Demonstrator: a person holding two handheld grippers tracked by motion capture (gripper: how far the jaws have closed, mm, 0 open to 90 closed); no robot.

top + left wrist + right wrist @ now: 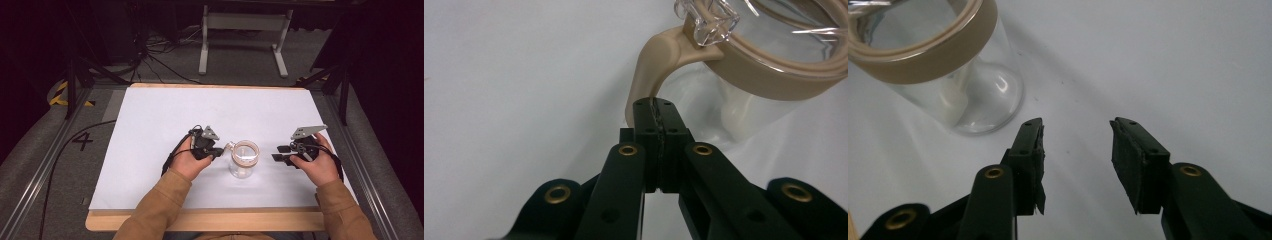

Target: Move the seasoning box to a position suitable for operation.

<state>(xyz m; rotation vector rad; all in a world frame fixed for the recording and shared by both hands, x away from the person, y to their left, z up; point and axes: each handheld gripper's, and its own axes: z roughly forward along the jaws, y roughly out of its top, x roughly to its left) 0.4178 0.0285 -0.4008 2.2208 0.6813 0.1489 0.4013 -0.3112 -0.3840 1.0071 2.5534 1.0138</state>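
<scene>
The clear glass jar with a tan band and loop [244,159] stood upright; the left gripper [218,152] was clenched empty beside its loop, the right gripper [279,153] released.

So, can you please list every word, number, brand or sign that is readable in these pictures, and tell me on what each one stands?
"4": a black handwritten figure on the grey floor covering left of the white table top.
The black-and-yellow striped tape on the floor farther back is a warning marking without letters.
The clear glass jar with the beige rim and the black two-jaw grippers carry no readable text.
</scene>
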